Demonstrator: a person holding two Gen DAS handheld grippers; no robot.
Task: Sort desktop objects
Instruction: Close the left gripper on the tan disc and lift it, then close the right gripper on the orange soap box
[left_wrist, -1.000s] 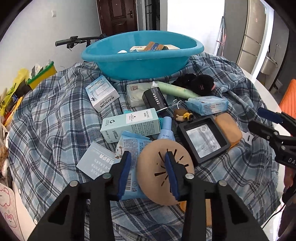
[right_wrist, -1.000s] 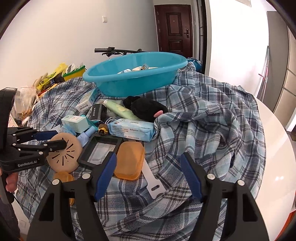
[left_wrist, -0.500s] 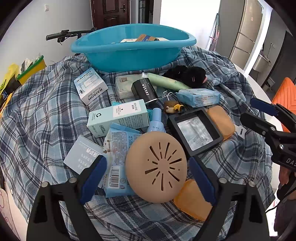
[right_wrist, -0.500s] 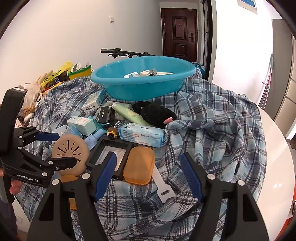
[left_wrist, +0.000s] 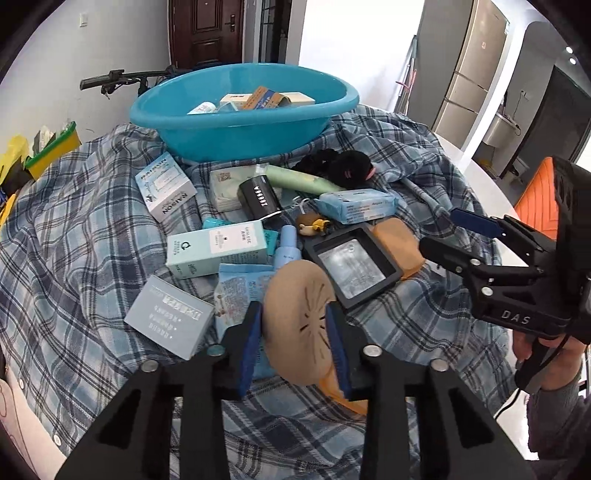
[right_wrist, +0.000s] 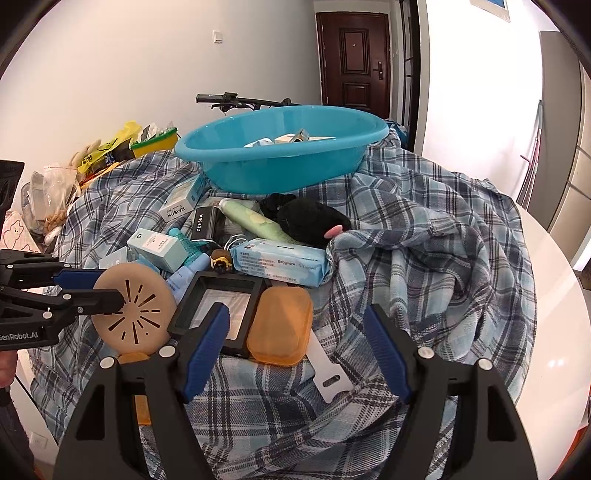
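My left gripper (left_wrist: 293, 332) is shut on a round tan slotted disc (left_wrist: 299, 317), held tilted on edge just above the cluttered plaid cloth; the disc also shows in the right wrist view (right_wrist: 135, 308) with the left gripper (right_wrist: 99, 286) clamped on it. A blue basin (left_wrist: 243, 110) holding several boxes stands at the back. My right gripper (right_wrist: 297, 349) is open and empty above an orange soap case (right_wrist: 280, 325) and a black framed box (right_wrist: 218, 306).
Boxes, a green tube (left_wrist: 303, 179), a wipes pack (left_wrist: 356, 206), a black ZEESEA box (left_wrist: 258, 199), a blue bottle (left_wrist: 286, 249) and a black plush (right_wrist: 310, 221) crowd the cloth before the basin. Bare white tabletop (right_wrist: 554, 332) lies right. Bags (right_wrist: 107, 151) sit far left.
My left gripper was open around the disc half a second ago; now it has closed on it and tipped it up on edge. My right gripper stayed open, nearly still.
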